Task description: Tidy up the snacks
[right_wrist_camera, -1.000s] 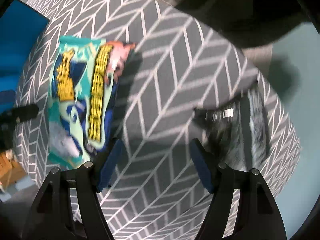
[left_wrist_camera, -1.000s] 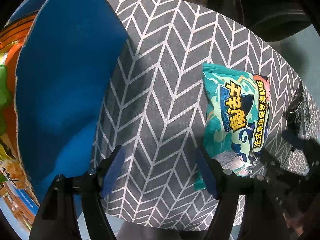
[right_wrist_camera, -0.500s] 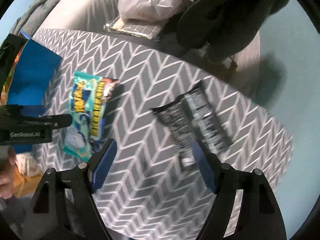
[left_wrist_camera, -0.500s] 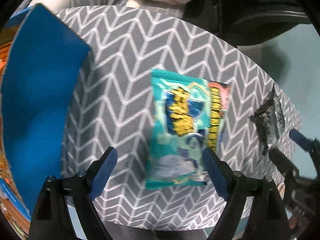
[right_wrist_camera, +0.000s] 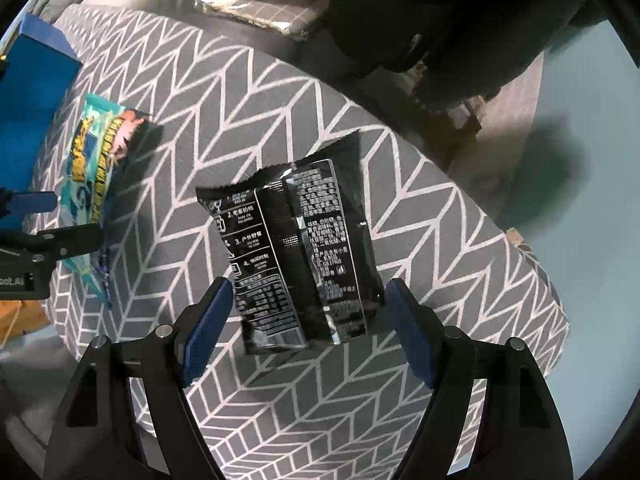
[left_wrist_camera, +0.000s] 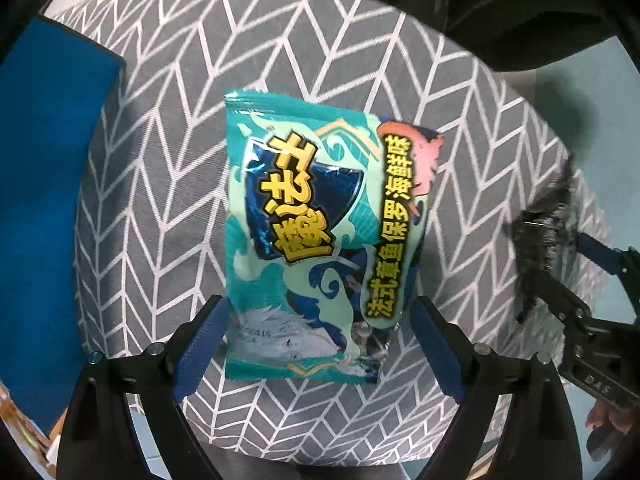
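Step in hand looks like pre-grasp, both sides. Left gripper (left_wrist_camera: 320, 344) has fingers wide, empty, straddling the near end of the teal snack bag (left_wrist_camera: 320, 240), which lies flat on the desk (left_wrist_camera: 168, 184). Right gripper (right_wrist_camera: 308, 332) is also wide and empty, lined up on the black snack bag (right_wrist_camera: 304, 256), flat on the same desk, well apart from the teal one. Blue box (left_wrist_camera: 44, 200) sits at the desk's left edge, likely the drop target. Next: lower, close on each bag's edge; thin flat film, so pinch low or the fingers may slip off.
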`<state>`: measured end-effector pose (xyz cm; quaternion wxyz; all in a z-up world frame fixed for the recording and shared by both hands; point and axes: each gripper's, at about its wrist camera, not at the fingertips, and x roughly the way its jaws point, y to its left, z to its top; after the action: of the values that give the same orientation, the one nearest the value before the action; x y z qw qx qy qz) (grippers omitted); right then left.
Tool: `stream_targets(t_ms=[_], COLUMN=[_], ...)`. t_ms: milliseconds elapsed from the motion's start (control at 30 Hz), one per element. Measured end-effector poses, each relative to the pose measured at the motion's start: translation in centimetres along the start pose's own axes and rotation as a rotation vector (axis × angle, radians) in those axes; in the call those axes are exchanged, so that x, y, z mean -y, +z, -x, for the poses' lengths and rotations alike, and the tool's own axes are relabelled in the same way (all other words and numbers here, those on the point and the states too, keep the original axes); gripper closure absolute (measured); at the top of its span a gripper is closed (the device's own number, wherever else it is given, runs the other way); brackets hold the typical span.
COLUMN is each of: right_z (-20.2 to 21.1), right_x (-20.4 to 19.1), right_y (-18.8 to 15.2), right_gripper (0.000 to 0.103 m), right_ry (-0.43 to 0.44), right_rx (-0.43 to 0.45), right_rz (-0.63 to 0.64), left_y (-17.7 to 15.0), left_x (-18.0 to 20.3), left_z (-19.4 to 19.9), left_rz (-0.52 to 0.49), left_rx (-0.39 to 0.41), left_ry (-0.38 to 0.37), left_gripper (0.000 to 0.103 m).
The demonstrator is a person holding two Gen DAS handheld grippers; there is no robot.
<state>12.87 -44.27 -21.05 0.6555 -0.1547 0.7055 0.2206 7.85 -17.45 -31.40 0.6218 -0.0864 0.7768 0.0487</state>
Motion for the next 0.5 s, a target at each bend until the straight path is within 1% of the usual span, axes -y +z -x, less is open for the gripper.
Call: stream_targets(t_ms=[100,233,300,433,500], right_z=[-0.6,-2.1,-2.4,-2.6,-2.6], right_x=[-0.1,0.3,0.4,0.2,0.0], right_y=[0.1,1.1,1.4,1.7,1.7], right_gripper=[0.025,0.025,0.025,0.025,0.025], right_ry=[0.01,0.014,0.019,-0.002,-0.018], right_rx=[0.002,0.001,0.002,0.025,0.031], right_rz=[-0.004,-0.012,-0.027,-0.046,-0.057], left_y=[0.0,0.3,1.2,2.2,2.4], left_x=[1.0,1.8,2.3,1.6,1.2], left_z=[-1.0,-1.8,-2.2,-2.6,-2.6], left_rz=[-0.007,-0.02,-0.028,-0.024,-0.018], left_rx=[-0.002,0.002,0.01,0.02,0.048], left_ry=[0.039,0.075,0.087,0.06,0.058], left_gripper=[0.01,0.009,0.005,0.004,0.004])
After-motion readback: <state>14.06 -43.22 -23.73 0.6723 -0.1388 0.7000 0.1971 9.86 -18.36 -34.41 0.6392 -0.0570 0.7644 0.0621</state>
